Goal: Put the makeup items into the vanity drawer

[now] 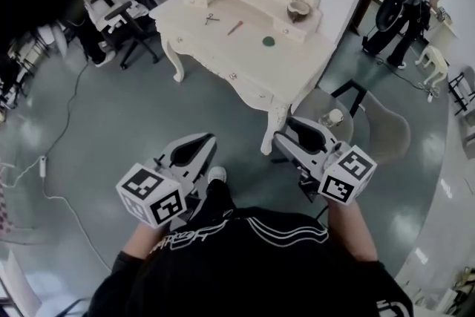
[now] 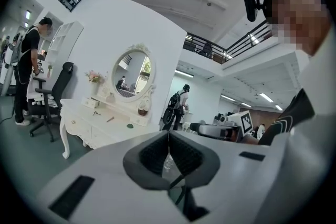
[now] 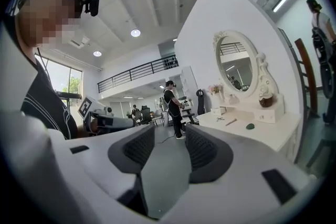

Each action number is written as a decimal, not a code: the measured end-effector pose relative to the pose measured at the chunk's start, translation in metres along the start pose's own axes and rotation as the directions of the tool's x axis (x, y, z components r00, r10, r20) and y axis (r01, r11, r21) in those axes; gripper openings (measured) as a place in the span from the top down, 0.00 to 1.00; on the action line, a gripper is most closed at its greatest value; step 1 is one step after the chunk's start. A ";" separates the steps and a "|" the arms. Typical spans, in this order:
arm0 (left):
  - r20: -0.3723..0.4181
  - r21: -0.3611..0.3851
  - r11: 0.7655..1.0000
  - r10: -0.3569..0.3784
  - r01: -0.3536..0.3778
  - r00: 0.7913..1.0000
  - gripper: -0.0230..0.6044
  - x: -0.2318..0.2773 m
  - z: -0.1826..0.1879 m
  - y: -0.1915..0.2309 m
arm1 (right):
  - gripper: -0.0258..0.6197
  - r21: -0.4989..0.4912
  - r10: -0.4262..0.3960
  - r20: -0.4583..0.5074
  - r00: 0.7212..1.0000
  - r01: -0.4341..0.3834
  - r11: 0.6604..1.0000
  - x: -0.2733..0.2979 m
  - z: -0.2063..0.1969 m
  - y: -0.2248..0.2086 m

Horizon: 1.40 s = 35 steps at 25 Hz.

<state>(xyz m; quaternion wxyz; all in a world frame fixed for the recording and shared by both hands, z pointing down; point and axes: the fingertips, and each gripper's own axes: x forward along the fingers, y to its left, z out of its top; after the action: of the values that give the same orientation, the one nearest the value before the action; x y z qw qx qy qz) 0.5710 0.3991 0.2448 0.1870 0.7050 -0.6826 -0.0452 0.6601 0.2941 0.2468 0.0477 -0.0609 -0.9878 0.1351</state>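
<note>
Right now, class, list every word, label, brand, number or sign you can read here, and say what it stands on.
Nothing is readable.
White script on the person's black top: too blurred to read.
Left marker cube on the left tool, right marker cube on the right tool: square patterns only, no letters.

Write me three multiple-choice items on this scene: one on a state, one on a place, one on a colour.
1. The right claw is: A shut tight; B shut on something; C open, nothing between.
2. The green disc lies: A on the vanity top; B in the right claw; C under the vanity.
3. The vanity is: A black; B cream white; C red.

C: the right gripper view shows its jaws apart with nothing in the gap.
A: the head view shows it flat on the tabletop.
B: top, legs and mirror frame are all pale cream.
</note>
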 end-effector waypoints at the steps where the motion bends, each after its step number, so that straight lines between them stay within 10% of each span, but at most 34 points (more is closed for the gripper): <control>1: -0.004 -0.008 1.000 0.002 -0.002 1.000 0.92 0.006 0.001 0.013 | 0.67 0.004 -0.009 -0.005 1.000 0.009 1.000 0.009 0.000 -0.009; 19: -0.146 -0.065 0.991 -0.123 0.115 0.982 0.92 0.142 0.065 0.265 | 0.55 0.098 -0.236 -0.119 0.964 0.248 0.964 0.218 0.002 -0.192; 35: -0.250 -0.128 0.984 -0.153 0.124 0.956 0.92 0.260 0.064 0.367 | 0.54 0.090 -0.393 -0.224 0.892 0.421 0.903 0.269 -0.025 -0.345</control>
<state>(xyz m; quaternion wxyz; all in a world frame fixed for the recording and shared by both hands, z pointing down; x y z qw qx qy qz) 0.2199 0.1324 0.3553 0.3099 0.7395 -0.5976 -0.0034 0.3596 0.0061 0.3856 0.1786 0.1377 -0.9571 0.1821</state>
